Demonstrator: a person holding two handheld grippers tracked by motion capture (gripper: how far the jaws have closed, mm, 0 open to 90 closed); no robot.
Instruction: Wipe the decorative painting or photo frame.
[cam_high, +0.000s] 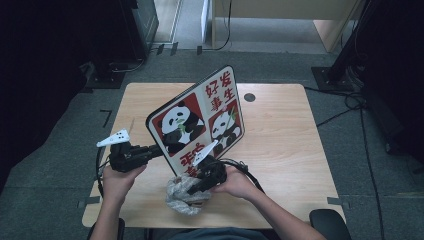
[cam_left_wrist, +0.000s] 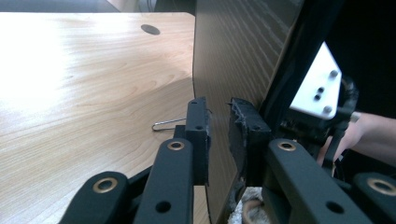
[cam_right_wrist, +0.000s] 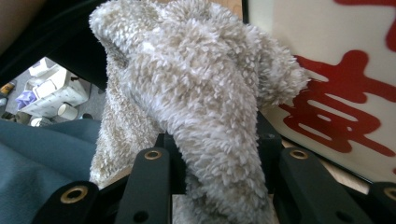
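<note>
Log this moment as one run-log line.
left gripper: grips panda board edge, tilted | right gripper: shut on fluffy cloth | stage: cloth at board's lower edge

A lab-like workroom: bare wooden table (cam_high: 280, 135) on grey carpet (cam_high: 50, 165); cables (cam_high: 350, 107) trailing; dark equipment stands (cam_high: 140, 25).

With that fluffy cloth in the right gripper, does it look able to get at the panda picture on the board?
Probably yes. The right gripper is shut on the fluffy cloth, and the panda board stands tilted right beside the cloth, its printed face turned toward it. The left gripper holds the board's edge off to one side, so nothing lies between.
</note>
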